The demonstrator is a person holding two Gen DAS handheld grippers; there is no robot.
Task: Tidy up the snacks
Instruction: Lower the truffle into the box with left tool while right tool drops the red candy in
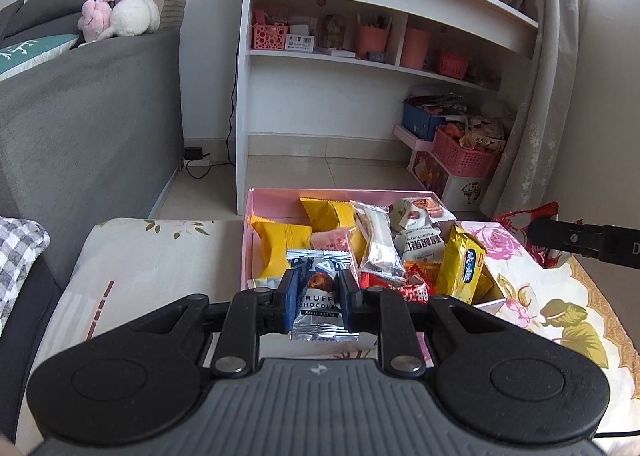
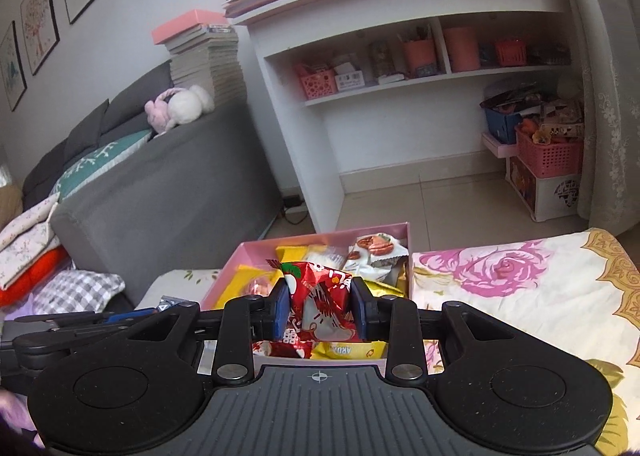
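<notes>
Behind it all stands a white shelf unit [image 1: 360, 55] stuffed with pink baskets and pots, a grey sofa [image 1: 80, 103] to the left with a plush toy [image 1: 120, 17] perched on its arm, and a stack of books [image 2: 208, 63] rising behind that. Up front, a flowered cloth [image 2: 520, 288] covers the work surface, and on it sits a pink box [image 1: 250, 232] crammed with wrapped snacks — yellow packets [image 1: 280, 248], a clear-wrapped bar [image 1: 378, 240], a white pouch printed with nuts [image 1: 416, 211], a yellow bar standing on end [image 1: 460, 264].

And both hands are loaded! The left gripper [image 1: 318, 296] is pinching a silver-and-blue chocolate packet [image 1: 320, 296], blue pads pressed against its two sides, the packet upright and held just at the near edge of the box, above the cloth. Over on the other side, the right gripper [image 2: 320, 308] has its pads clamped on a crinkly red snack packet [image 2: 320, 296], held up over the near part of the box with the rest of the snacks below and beyond it. From the left camera that same red packet shows at the far right, gripped in the black fingers — well apart from the chocolate. From the right camera, the left tool sits low at the left, beside the box.
</notes>
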